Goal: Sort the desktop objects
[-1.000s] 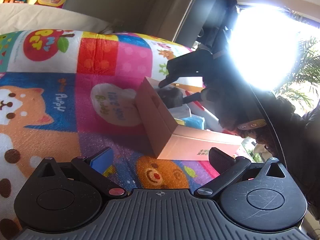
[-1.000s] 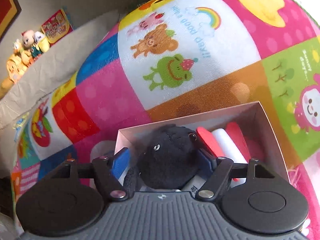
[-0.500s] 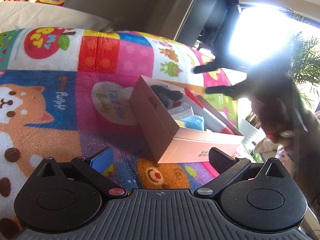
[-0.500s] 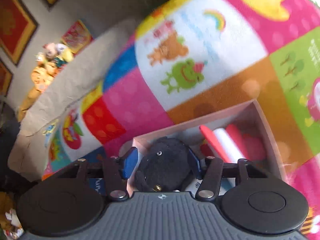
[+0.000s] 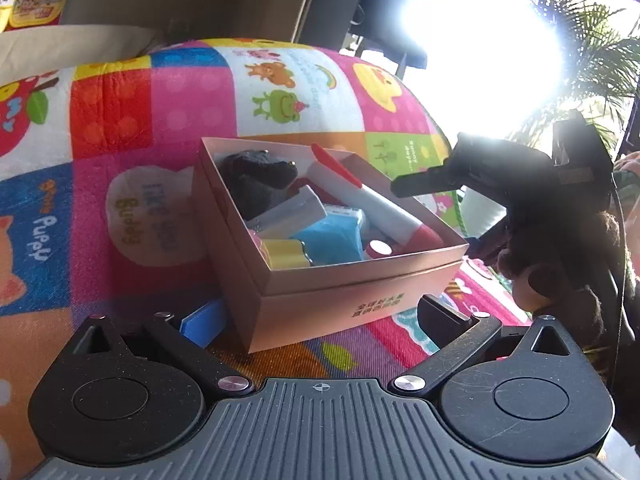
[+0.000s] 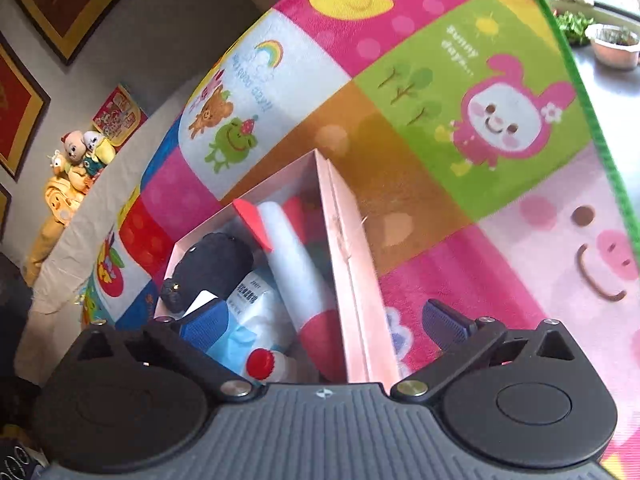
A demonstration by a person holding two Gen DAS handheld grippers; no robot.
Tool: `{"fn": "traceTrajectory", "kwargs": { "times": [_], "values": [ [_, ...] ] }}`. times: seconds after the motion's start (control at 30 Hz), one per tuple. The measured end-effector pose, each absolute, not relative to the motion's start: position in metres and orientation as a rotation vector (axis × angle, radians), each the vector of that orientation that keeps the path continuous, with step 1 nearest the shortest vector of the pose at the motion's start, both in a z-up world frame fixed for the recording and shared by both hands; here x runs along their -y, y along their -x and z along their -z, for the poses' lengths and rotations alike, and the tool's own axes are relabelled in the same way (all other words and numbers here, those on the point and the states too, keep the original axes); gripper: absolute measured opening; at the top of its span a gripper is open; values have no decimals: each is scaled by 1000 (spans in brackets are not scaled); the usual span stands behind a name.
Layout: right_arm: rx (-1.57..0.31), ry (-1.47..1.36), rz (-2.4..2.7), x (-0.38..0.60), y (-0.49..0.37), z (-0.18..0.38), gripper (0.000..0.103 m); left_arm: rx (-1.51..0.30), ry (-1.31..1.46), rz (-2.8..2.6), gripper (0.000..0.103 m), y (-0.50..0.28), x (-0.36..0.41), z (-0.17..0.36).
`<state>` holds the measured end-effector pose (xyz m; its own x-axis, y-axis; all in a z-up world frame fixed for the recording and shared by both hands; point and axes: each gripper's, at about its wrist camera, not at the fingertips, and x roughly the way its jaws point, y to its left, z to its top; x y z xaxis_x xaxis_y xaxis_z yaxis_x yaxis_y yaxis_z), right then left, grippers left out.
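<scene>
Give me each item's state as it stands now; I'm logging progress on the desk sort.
box: open, lidless, resting on the mat, nearly full.
black plush toy: lying in the box's far corner, released.
white tube with red ends: lying along the box's side.
blue packet: lying in the box.
yellow item: in the box's near corner.
right hand-held gripper: just opened wide, empty.
left hand-held gripper: open, empty, straddling the box's near corner.

I see a matt cardboard box [image 5: 320, 304], a fuzzy black plush toy [image 6: 216, 260] inside it, and a woven printed cloth [image 6: 420, 128] beneath.
</scene>
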<state>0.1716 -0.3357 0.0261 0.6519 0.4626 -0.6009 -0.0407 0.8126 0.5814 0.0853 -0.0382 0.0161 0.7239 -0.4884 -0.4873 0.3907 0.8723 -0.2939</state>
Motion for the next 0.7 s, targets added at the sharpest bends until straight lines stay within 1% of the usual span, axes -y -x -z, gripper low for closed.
{"fn": "traceTrajectory", "kwargs": {
  "times": [0.2, 0.47, 0.6, 0.7],
  "values": [
    [-811, -531, -338, 298, -175, -30, 103, -583, 160, 424, 103, -85, 23, -15],
    [-820, -530, -444, 245, -180, -33, 103, -587, 196, 300, 103, -75, -22, -21],
    [-740, -432, -413, 241, -155, -47, 103, -594, 157, 257, 103, -53, -26, -28],
    [-694, -306, -343, 244, -118, -52, 103, -622, 140, 216, 103, -36, -25, -28]
  ]
}}
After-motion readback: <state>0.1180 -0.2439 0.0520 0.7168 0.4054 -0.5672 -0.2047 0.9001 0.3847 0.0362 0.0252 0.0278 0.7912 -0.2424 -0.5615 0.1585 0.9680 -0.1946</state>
